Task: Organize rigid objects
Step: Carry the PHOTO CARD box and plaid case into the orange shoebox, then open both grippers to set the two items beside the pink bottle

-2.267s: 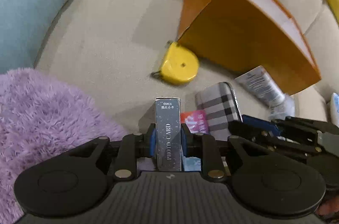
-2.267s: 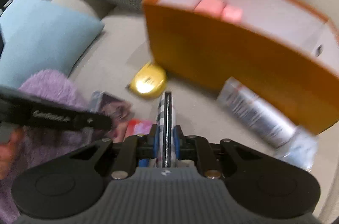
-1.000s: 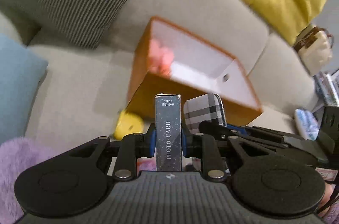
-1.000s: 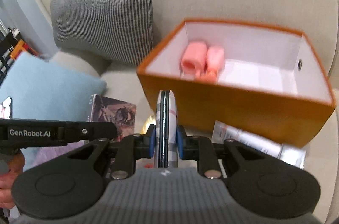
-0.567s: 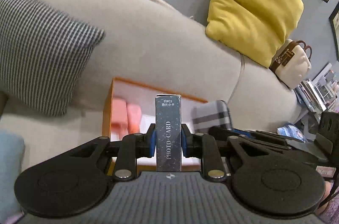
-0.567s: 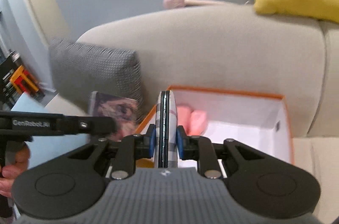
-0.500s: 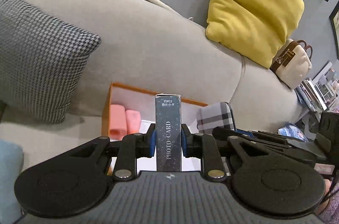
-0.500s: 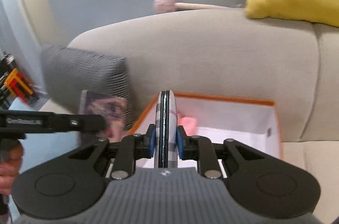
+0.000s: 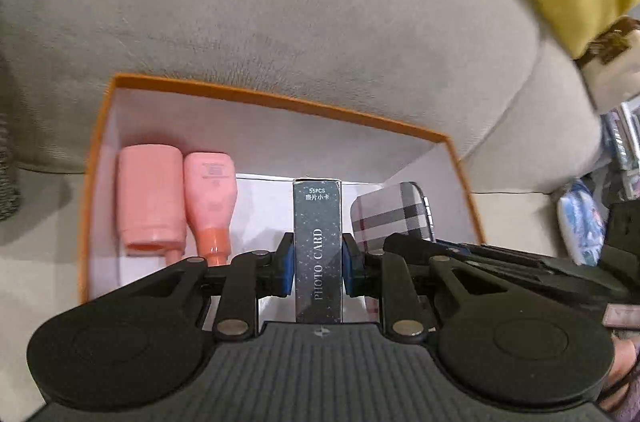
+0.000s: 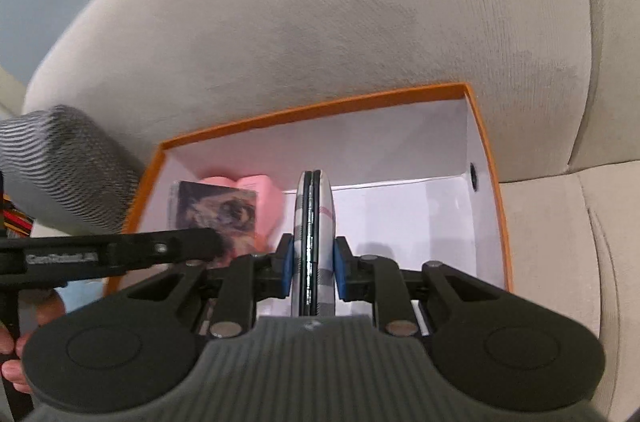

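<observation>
Your left tongs [image 9: 318, 258] grasp the photo-card box [image 9: 318, 246], right tongs [image 10: 309, 268] the plaid case [image 10: 312, 242]; both now raised over the orange box [image 9: 276, 100], ready for release.

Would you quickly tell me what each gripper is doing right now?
Left gripper: closed on the dark, speckled photo card box.
Right gripper: closed on the flat grey plaid case.

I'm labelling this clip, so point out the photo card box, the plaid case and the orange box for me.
photo card box [image 9: 318, 254]: left wrist view, on its dark printed front face.
plaid case [image 10: 311, 222]: right wrist view, on its thin edge between the pads.
orange box [image 10: 320, 110]: right wrist view, on the far rim.
</observation>
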Motion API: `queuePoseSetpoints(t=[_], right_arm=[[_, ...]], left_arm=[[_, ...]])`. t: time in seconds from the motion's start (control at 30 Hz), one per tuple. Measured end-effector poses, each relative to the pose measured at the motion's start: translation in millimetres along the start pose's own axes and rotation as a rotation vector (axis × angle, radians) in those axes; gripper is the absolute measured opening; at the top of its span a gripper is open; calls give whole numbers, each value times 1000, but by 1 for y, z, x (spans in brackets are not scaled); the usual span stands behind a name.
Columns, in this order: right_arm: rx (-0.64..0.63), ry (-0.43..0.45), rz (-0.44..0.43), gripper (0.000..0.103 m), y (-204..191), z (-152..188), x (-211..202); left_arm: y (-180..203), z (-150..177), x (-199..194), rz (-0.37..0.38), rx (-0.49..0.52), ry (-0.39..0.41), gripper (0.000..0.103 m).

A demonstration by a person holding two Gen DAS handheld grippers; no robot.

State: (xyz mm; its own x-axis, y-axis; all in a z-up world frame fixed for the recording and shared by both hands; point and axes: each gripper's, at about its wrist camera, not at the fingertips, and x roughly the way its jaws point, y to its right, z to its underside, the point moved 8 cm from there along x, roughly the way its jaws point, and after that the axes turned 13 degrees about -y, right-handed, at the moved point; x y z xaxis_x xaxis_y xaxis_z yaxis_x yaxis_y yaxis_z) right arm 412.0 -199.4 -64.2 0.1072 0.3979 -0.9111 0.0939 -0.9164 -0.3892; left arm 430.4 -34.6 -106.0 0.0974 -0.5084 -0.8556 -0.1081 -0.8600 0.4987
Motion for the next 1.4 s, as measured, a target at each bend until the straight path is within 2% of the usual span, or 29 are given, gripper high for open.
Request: queuePoseSetpoints(t=[0.17,0.3,0.53,0.7,0.8,1.0,1.1,1.23,1.4], right_arm=[[67,-52,-6,21,14,-20,32],[100,-84,-20,21,20,-29,50],[103,-113,-30,21,19,-42,70],[81,-110,14,22,22,-36,74],[63,-123,75,24,21,-33,81],[8,-137,161,29,18,-30,84],[-27,-148,192,38,12,-29,87],[-73,-179,222,39,6,-25,92],[-81,-210,241,38,11,-27,110]], left_arm=[[-17,-22,34,-40,-64,-58,25],[-23,-27,50,-7,-86,-92,25],[-32,-26,66,8,-95,-120,25],[-29,-20,57,-72,-32,-118,27],[-24,-15,48,-109,17,-129,29],[-16,-8,38,-286,167,-137,29],[-11,-1,38,-286,198,-156,29],[-3,7,44,-314,234,-180,29],[-8,12,50,-314,233,-207,29]])
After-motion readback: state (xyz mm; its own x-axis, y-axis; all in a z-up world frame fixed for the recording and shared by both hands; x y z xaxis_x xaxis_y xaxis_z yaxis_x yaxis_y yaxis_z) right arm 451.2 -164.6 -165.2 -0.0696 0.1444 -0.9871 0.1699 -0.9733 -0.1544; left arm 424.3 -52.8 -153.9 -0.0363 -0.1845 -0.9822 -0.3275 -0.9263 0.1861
